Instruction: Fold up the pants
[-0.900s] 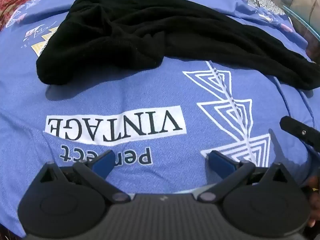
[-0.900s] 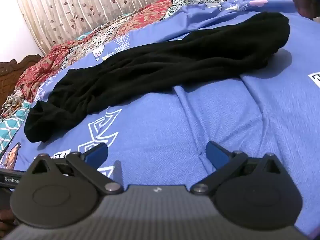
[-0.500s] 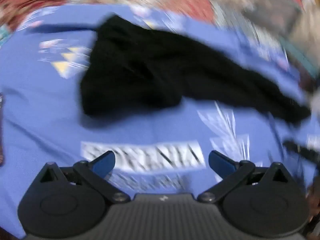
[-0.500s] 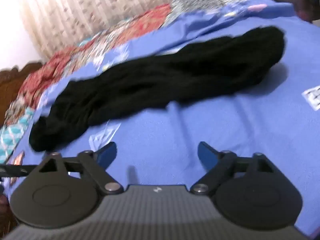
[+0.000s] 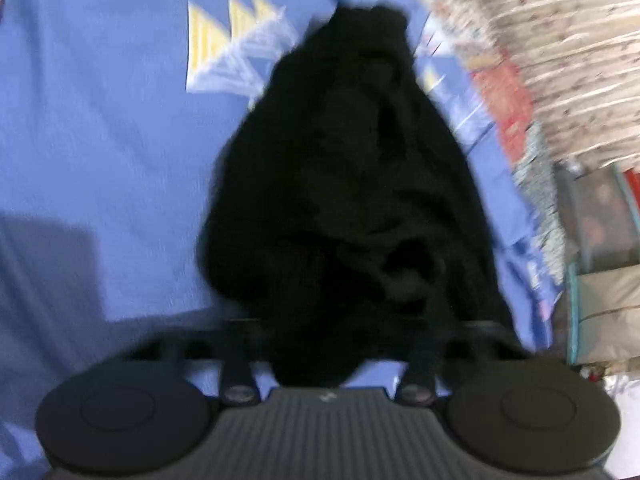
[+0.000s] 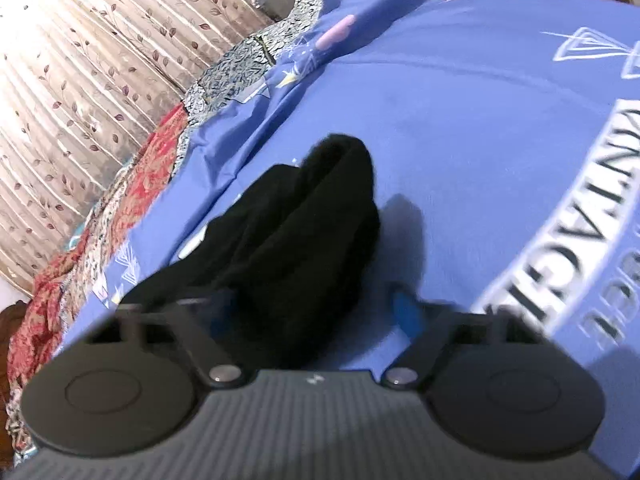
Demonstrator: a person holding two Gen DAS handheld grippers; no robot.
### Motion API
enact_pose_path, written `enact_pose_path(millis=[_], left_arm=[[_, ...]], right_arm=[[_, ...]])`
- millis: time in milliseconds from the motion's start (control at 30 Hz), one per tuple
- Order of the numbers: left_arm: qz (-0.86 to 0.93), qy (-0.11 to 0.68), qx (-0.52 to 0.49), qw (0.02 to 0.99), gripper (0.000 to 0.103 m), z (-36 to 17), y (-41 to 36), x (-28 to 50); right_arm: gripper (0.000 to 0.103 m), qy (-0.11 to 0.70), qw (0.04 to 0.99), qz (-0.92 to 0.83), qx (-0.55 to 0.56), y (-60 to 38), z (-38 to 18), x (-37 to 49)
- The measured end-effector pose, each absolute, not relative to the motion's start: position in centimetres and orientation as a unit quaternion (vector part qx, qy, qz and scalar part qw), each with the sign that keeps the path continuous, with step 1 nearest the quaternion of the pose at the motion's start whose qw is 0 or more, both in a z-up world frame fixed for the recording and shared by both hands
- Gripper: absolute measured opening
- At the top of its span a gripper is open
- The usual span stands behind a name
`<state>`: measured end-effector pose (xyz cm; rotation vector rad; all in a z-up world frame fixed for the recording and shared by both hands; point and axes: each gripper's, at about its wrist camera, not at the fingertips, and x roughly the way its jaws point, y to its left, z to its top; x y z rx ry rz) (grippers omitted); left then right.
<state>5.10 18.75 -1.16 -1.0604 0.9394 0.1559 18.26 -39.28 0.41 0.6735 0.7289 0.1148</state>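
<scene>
Black pants [image 5: 344, 184] bunched on blue bedsheet [image 5: 100, 140], running toward 12 o'clock. Left gripper [image 5: 320, 344]: jaws closed on pants' near end, fingers buried in cloth. Right gripper [image 6: 308, 312]: jaws partly apart, pants between them; whether they grip, cannot tell.

One pair of black pants [image 5: 348, 184] is counted. One blue printed bedsheet [image 5: 100, 152] is seen. One leaf-patterned curtain [image 6: 80, 60] is noted. Two grippers are counted: left gripper [image 5: 332, 344], right gripper [image 6: 316, 316].
</scene>
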Motion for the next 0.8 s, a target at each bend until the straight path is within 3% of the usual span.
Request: enact_pose_path(millis=[67,333,500,567,600,667,800], left_arm=[[0.077,0.427,-0.471,0.768,0.012,0.0,17.9,4.6],[0.069,0.376,-0.367,0.848,0.011,8.5,19.5,-4.4],[0.096,0.457,-0.307,0.829,0.016,5.8,17.9,-7.2],[0.103,0.493,-0.299,0.811,0.025,3.8,17.3,-7.3],[0.109,0.505,-0.287,0.806,0.034,3.2,17.2,-7.5],[0.118,0.503,-0.271,0.812,0.042,3.5,17.4,-8.2],[0.139,0.452,-0.285,0.834,0.045,6.3,20.8,-10.1]], right_arm=[[0.019,0.357,0.878,0.041,0.316,-38.9,1.6,18.7],[0.016,0.143,0.962,0.059,0.226,-41.3,13.9,12.8],[0.017,0.206,0.952,0.008,0.228,-45.3,11.8,11.0],[0.028,0.274,0.932,-0.042,0.231,-45.8,9.1,10.7],[0.040,0.309,0.920,-0.072,0.232,-46.1,7.6,10.6],[0.056,0.333,0.893,-0.144,0.267,-47.9,5.4,9.1],[0.055,0.302,0.863,-0.211,0.346,-52.0,5.4,7.0]])
